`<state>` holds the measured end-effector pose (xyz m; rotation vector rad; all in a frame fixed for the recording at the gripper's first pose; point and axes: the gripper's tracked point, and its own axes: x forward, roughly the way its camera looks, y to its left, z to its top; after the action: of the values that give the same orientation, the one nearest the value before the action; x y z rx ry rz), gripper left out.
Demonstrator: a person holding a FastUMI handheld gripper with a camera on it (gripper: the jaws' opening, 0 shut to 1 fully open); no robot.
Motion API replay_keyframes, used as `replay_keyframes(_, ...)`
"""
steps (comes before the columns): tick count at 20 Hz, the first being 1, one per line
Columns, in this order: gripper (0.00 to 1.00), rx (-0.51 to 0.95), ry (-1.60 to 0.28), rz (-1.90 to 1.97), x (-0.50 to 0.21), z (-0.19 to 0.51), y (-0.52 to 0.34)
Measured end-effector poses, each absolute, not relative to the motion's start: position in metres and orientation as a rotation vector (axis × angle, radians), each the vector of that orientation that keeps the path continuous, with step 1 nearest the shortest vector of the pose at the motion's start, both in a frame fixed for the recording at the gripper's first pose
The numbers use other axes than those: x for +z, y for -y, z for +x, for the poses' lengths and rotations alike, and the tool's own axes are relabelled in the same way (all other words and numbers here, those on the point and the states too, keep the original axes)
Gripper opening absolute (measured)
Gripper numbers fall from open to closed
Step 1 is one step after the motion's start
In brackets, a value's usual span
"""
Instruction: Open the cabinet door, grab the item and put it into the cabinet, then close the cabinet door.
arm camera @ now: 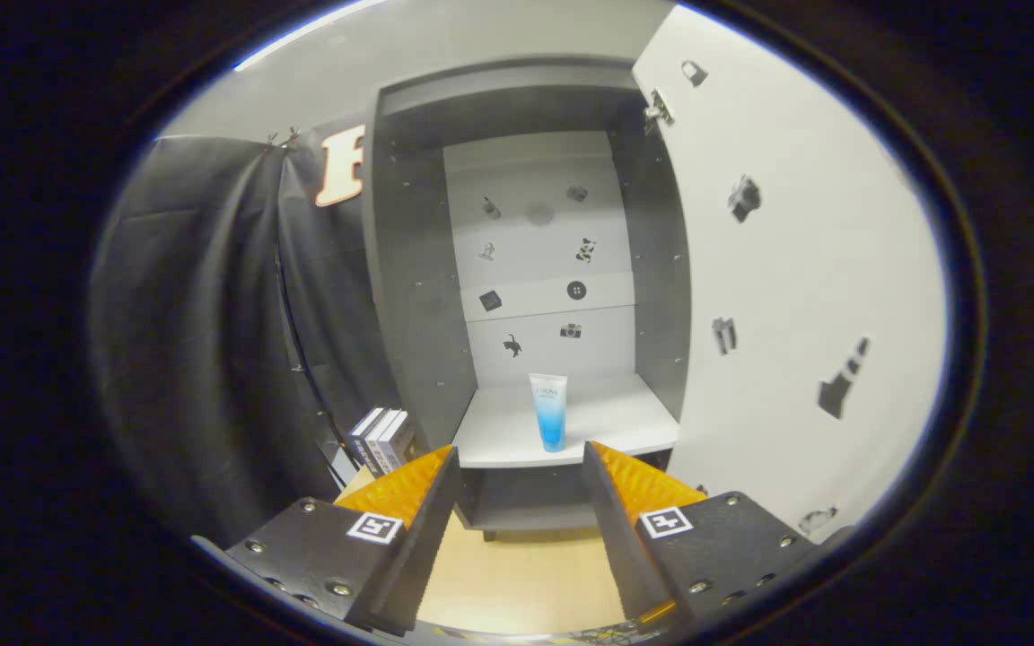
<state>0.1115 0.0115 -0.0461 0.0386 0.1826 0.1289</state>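
The tube (549,411), white at the top fading to blue at its cap, stands upright cap-down near the front edge of the white shelf (616,417) inside the cabinet (409,269), whose door (786,269) hangs open on the right. The gripper (521,467) is spread wide and empty, the tube just beyond its fingers.

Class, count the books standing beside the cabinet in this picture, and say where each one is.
3 books, upright side by side, left of the cabinet, beyond the open hand-held gripper. More may be hidden behind its left finger.
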Motion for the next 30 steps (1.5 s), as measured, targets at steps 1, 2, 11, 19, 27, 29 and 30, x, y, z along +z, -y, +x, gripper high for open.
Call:
replay_keyframes(1, 0.81, 0.128, -0.169, 0.045, -0.042, 0.088, -0.007)
replay_keyframes(2, 0.81, 0.118, -0.161, 0.06, -0.04, 0.064, 0.001)
replay_keyframes(11, 0.81, -0.158, -0.13, 0.061, -0.042, -0.054, 0.15)
replay_keyframes(19, 0.88, -0.322, -0.141, 0.081, -0.057, -0.032, 0.259)
replay_keyframes(27, 0.86, -0.285, -0.157, -0.005, -0.071, -0.01, 0.261)
replay_keyframes(29, 0.81, -0.274, -0.144, -0.035, -0.066, -0.014, 0.252)
replay_keyframes(30, 0.79, -0.269, -0.135, -0.066, -0.065, -0.015, 0.248)
